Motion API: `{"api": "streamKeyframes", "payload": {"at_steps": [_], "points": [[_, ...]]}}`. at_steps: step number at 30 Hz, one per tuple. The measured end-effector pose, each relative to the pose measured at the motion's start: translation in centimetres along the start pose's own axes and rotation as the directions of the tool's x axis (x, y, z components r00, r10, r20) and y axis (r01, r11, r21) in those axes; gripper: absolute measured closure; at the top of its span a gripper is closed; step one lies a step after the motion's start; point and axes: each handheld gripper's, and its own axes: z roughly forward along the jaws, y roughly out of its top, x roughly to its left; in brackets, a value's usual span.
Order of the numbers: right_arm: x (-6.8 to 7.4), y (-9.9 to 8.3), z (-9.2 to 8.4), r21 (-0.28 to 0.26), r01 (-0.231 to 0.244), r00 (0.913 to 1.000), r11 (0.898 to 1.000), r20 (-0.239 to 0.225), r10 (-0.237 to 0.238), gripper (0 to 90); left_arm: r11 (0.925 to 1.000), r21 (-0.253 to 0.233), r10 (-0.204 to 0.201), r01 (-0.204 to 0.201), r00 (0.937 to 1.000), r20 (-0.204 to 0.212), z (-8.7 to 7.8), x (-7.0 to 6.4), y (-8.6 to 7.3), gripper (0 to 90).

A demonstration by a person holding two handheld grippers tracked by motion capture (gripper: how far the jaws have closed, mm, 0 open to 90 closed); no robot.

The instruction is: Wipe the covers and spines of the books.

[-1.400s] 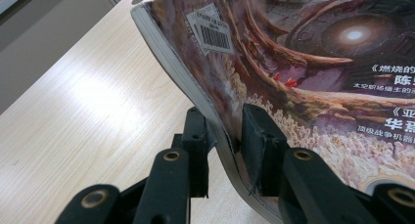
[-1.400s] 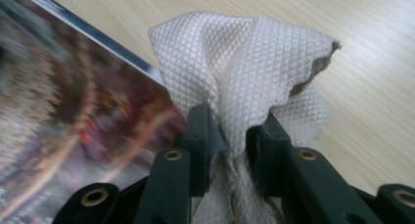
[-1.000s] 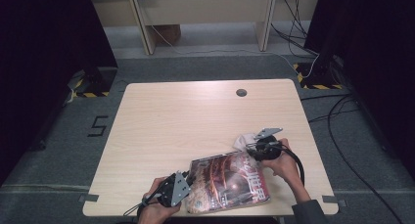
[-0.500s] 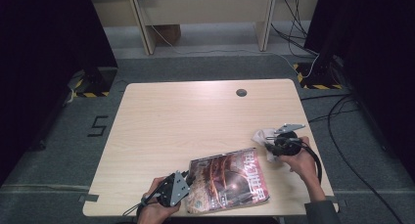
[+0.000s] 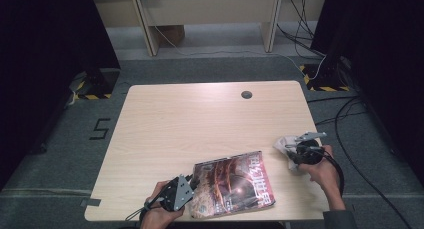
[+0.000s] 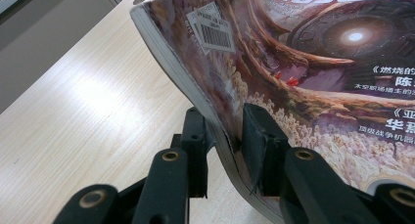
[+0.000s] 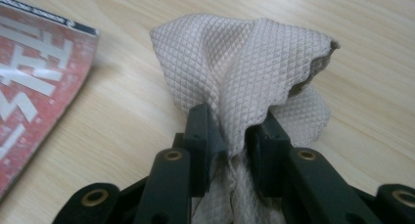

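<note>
left gripper clamped on the near-left edge of the magazine, edge lifted off the table, rest of it lying at the near edge, middle-right. right gripper pinched tight on a bunched white cloth, near the table's right edge, just beside the magazine's far-right corner, not touching it.

A pale wooden table with a dark round hole near its far edge stands on grey carpet, a "5" marked beside it, cables trailing off, hazard tape behind.
</note>
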Motion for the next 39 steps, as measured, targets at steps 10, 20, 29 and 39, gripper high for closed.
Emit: {"api": "streamKeyframes", "payload": {"at_steps": [10,20,29,39], "points": [[-0.3,-1.4,0.5,0.057,-0.001,1.0,0.998,0.007,0.001,70.4,1.0,0.002,-0.003,0.003,1.0,0.0,0.0,0.0,0.0,72.0],[0.1,-0.2,-1.0,-0.026,-0.018,0.9991,0.999,0.037,0.019,49.4,1.0,0.002,-0.005,0.005,1.0,0.0,0.0,0.0,0.0,72.0],[3.6,2.0,-1.5,-0.13,0.077,0.9936,0.988,-0.072,-0.087,42.7,1.0,0.003,-0.004,0.004,1.0,0.0,0.0,0.0,0.0,72.0],[6.4,3.4,-0.5,-0.159,0.135,0.9763,0.978,-0.147,-0.159,39.4,1.0,0.005,-0.001,0.001,1.0,-0.002,0.1,0.1,0.0,71.9]]}}
